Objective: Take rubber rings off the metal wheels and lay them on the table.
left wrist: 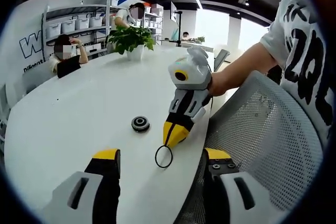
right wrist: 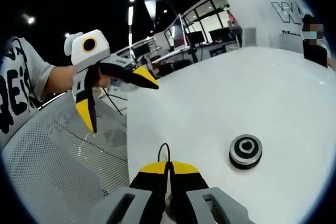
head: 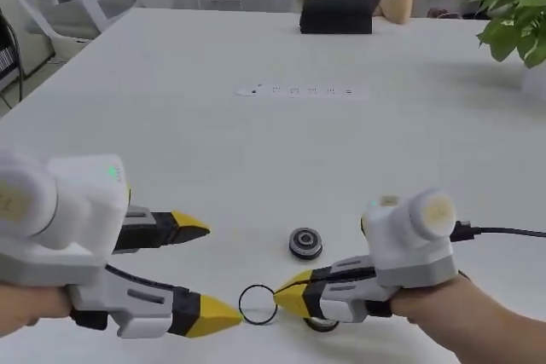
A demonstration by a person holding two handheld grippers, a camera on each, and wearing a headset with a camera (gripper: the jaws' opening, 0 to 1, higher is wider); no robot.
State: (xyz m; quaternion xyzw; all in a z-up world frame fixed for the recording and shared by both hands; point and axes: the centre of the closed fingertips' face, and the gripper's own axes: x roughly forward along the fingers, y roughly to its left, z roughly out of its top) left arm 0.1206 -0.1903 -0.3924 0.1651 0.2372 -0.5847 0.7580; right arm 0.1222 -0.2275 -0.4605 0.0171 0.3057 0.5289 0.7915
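The right gripper [head: 286, 294], pinching the rubber ring [head: 257, 304], should lay it flat at the near edge of the table [head: 256, 151]; the left gripper [head: 220, 271] is open.

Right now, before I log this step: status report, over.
Left gripper open, empty. Right gripper shut on rubber ring, free of any wheel. One metal wheel apart on the table. Nothing in the way.

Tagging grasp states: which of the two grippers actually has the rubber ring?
The right gripper: its yellow-tipped jaws are shut on the black rubber ring. The left gripper beside it is wide open, holding nothing.
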